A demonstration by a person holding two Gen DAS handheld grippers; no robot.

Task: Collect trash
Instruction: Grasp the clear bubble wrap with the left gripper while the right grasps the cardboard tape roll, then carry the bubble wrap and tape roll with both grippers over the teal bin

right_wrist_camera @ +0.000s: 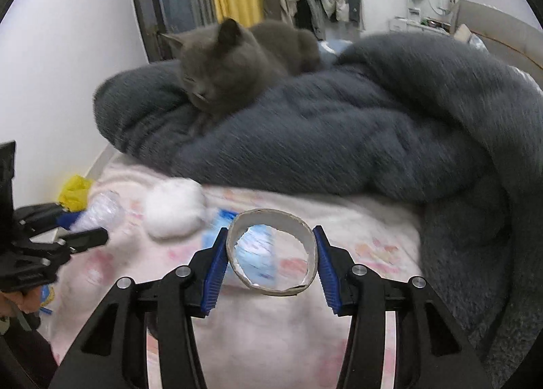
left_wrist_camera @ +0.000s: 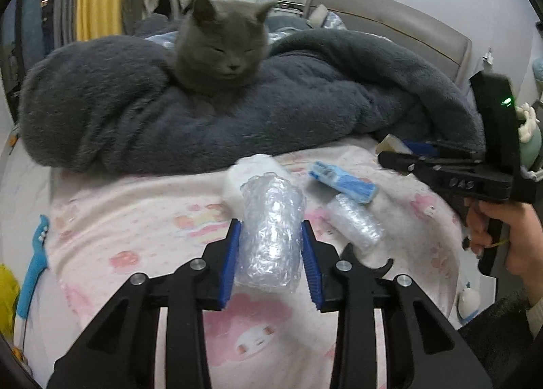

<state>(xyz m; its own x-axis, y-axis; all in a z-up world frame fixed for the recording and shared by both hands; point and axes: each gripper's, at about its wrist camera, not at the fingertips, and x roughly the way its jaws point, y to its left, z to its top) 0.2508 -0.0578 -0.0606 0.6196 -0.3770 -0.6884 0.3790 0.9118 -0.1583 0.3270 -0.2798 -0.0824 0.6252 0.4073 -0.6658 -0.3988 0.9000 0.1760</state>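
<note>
The left tool (left_wrist_camera: pixel 270 250) is closed on a roll of bubble wrap (left_wrist_camera: pixel 270 233), which is pinched between both blue pads (left_wrist_camera: pixel 230 263) and held above the pink bed sheet (left_wrist_camera: pixel 135 233). The right tool (right_wrist_camera: pixel 270 255) is clamped on a cardboard tape ring (right_wrist_camera: pixel 271 251); the ring is gripped by its outer sides, with its hole facing the camera.

Landmark: the grey cat (left_wrist_camera: pixel 222 46), lying on a dark grey blanket (left_wrist_camera: pixel 305 107).

- A white fluffy wad (left_wrist_camera: pixel 249 172) is seen on the sheet, in front of the cat, just behind the held roll.
- A blue and white packet (left_wrist_camera: pixel 342 182) is seen to the right of the wad.
- A second, smaller bubble wrap roll (left_wrist_camera: pixel 356 222) lies nearer than the packet, touching it.
- A yellow bag (right_wrist_camera: pixel 74 190) is seen at the bed's edge, left of the cat in the right wrist view.
</note>
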